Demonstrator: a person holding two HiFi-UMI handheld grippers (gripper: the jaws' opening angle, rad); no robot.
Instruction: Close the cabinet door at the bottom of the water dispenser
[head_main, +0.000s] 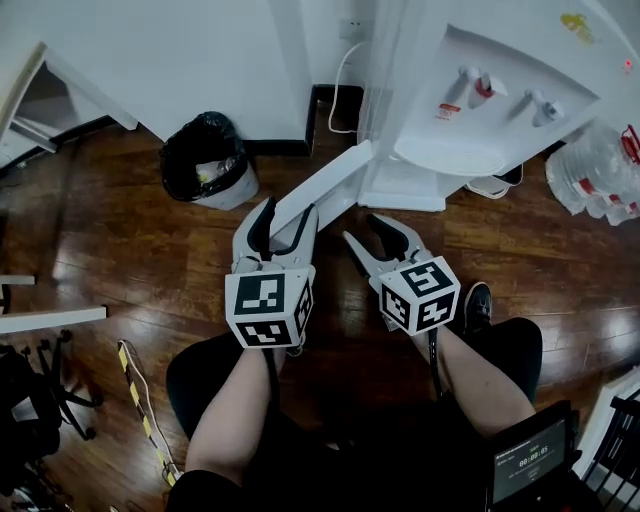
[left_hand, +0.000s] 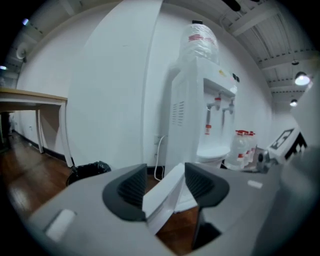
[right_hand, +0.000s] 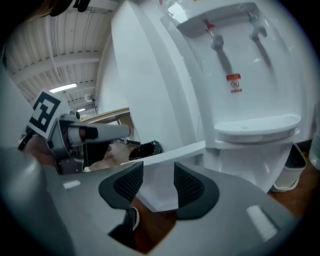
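The white water dispenser (head_main: 480, 110) stands at the upper right on the wood floor. Its bottom cabinet door (head_main: 325, 185) is swung wide open, slanting out toward me. My left gripper (head_main: 287, 212) is open at the door's free end, and the door's edge (left_hand: 162, 197) shows between its fingers with a gap on the left side. Just to the right my right gripper (head_main: 368, 235) is open and empty, a little short of the door's inner face (right_hand: 160, 192). Both point slightly downward at the dispenser (right_hand: 235, 75).
A black-bagged trash bin (head_main: 205, 160) sits left of the door by the wall. Clear water bottles (head_main: 600, 175) lie right of the dispenser, and a small white bin (head_main: 495, 185) is at its foot. A white cable (head_main: 340, 80) hangs behind. My shoe (head_main: 478, 303) is below the right gripper.
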